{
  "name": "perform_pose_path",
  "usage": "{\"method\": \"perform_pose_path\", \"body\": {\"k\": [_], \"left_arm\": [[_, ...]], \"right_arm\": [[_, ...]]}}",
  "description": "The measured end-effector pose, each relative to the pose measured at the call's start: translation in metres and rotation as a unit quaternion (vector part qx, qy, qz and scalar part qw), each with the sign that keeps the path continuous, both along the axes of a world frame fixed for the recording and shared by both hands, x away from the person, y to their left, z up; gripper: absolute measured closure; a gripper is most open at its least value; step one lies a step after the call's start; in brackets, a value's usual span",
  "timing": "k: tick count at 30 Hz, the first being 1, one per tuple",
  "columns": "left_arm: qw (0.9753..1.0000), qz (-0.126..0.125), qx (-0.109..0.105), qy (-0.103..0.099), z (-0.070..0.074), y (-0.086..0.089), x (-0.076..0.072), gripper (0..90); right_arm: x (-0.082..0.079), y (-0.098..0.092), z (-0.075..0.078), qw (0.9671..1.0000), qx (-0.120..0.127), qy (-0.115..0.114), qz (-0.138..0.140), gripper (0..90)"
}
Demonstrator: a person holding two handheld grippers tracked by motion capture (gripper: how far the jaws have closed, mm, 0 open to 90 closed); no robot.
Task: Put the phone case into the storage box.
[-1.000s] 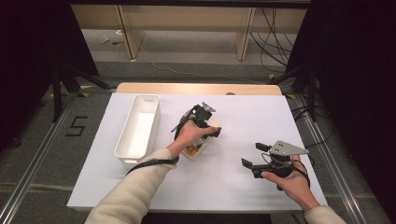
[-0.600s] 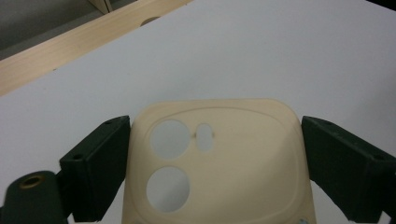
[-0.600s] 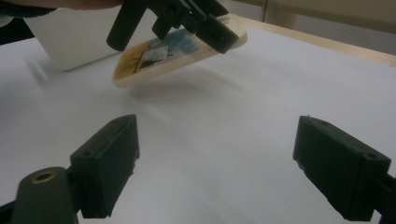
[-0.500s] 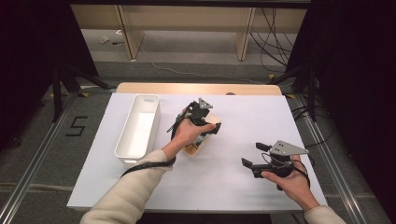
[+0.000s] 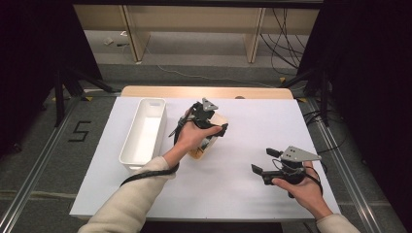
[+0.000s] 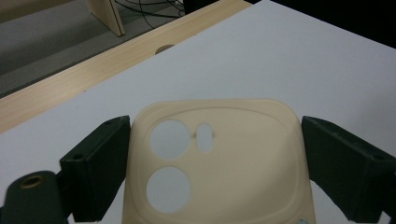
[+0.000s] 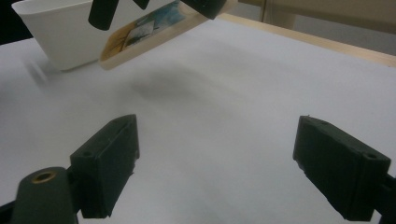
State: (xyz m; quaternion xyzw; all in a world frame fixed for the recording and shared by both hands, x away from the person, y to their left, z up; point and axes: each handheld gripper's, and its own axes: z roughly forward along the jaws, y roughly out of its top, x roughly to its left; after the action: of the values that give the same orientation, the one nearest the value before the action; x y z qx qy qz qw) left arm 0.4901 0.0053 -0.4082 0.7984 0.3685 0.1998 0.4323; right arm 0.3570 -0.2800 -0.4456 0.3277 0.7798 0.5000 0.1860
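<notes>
A cream phone case with round camera cut-outs sits between the jaws of my left gripper, which is shut on its two sides. In the high view the left gripper holds the phone case near the table's middle, just right of the bin. The right gripper view shows the phone case tilted and lifted off the table, with a shadow under it. My right gripper stands open at the front right, jaws wide with nothing between them.
A long white bin lies at the left of the white table top; its wall shows in the right gripper view. A wooden strip runs along the far edge. Floor, cables and shelf legs lie beyond.
My left gripper has lifted the phone case and moved it slightly away from the person. The right gripper has stayed in place, open.
</notes>
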Motion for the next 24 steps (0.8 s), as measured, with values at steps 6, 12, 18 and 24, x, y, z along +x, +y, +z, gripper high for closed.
{"method": "perform_pose_path", "body": {"k": [6, 12, 18, 24], "left_arm": [[1.0, 0.003, -0.004, -0.008, 0.009, 0.007, -0.006, 10.9], [0.9999, 0.01, -0.005, -0.012, 0.017, 0.018, -0.009, 10.9], [0.9996, 0.018, -0.011, -0.019, 0.024, 0.026, -0.011, 11.0], [0.9994, 0.02, -0.015, -0.025, 0.031, 0.031, -0.013, 11.0]], "right_arm": [[0.0, 0.001, 0.0, 1.0, -0.001, -0.001, 0.001, 15.4], [0.0, 0.0, 0.0, 1.0, -0.002, -0.001, 0.0, 15.4], [0.0, 0.0, 0.0, 1.0, -0.003, -0.001, -0.002, 15.4], [0.0, 0.0, 0.0, 1.0, -0.003, 0.0, -0.003, 15.4]]}}
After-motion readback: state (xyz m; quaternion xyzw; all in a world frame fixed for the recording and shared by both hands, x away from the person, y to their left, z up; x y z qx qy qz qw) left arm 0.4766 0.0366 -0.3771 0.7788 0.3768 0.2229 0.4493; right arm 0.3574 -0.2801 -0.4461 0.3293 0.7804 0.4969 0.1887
